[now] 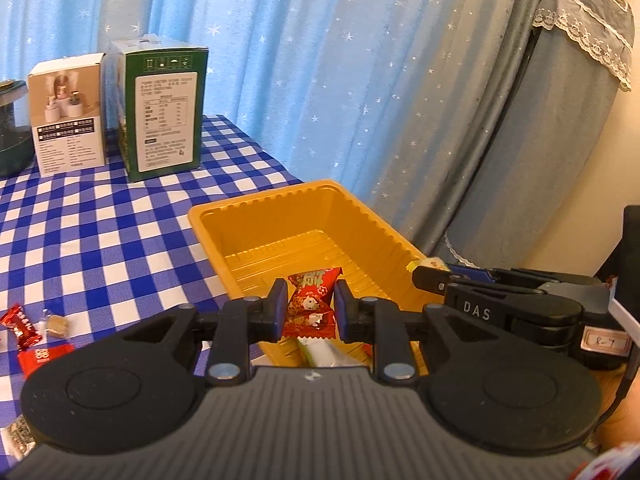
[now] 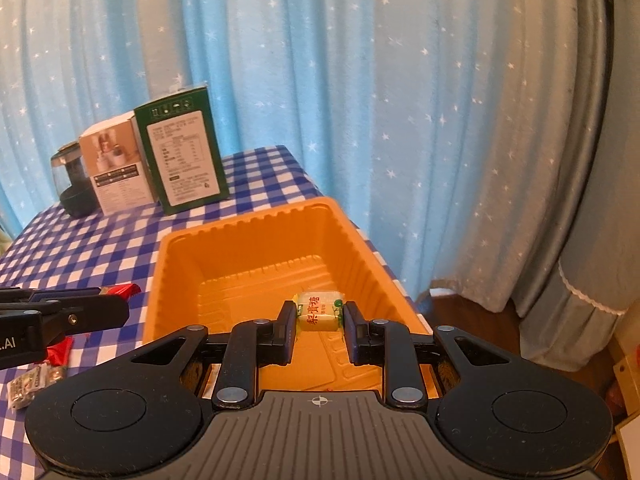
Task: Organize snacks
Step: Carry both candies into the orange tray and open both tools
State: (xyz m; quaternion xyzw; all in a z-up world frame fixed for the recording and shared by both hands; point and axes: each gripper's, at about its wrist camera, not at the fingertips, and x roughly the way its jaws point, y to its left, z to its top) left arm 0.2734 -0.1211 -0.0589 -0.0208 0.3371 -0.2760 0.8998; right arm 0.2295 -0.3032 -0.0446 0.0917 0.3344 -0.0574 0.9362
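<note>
- Two grippers, both over the yellow tray on the blue-checked tablecloth.
- Left gripper: fingers pinching a red candy, held above tray's near end.
- Right gripper: fingers pinching a pale yellow candy w/ red print, above tray interior.
- More candies loose on cloth left of tray, incl. red ones.
- Green box & white box upright at far edge, by the blue star curtain.
</note>
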